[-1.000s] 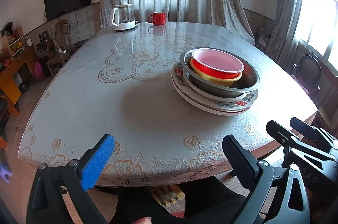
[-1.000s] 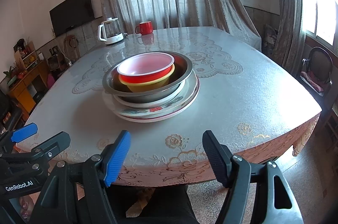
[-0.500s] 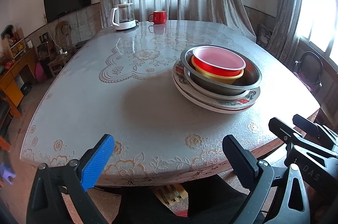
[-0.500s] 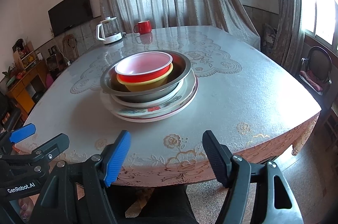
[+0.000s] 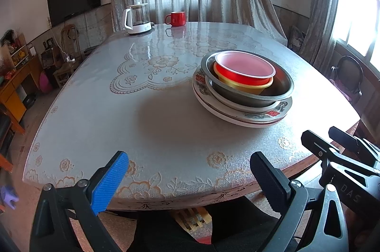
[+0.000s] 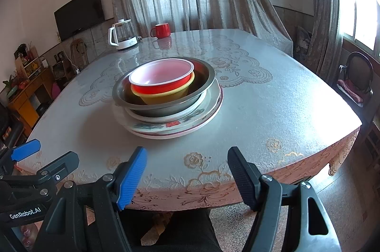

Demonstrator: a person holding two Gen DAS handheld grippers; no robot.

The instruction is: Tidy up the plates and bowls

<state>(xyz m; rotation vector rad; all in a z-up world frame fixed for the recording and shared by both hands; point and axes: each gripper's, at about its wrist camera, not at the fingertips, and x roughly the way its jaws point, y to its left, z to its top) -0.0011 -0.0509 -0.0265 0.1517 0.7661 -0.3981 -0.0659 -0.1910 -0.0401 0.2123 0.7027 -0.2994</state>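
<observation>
One stack stands on the table. A red bowl (image 5: 244, 68) (image 6: 163, 76) sits in a yellow bowl (image 5: 239, 85) (image 6: 163, 97), inside a steel basin (image 5: 282, 90) (image 6: 204, 95), on white plates with red and green print (image 5: 261, 115) (image 6: 171, 127). My left gripper (image 5: 190, 178) is open and empty at the table's near edge, left of the stack. My right gripper (image 6: 187, 176) is open and empty at the near edge, in front of the stack. Each gripper shows in the other's view, at the right edge (image 5: 342, 152) and the left edge (image 6: 35, 164).
A white kettle (image 5: 137, 19) (image 6: 123, 37) and a red mug (image 5: 177, 18) (image 6: 162, 30) stand at the table's far edge. A lace-print cloth covers the table (image 5: 142, 119). A dark chair (image 6: 356, 78) stands at the right by the window; shelves and a TV line the left wall.
Both grippers have drawn slightly closer to the table and stack. The jaws have stayed open and the stack has not moved.
</observation>
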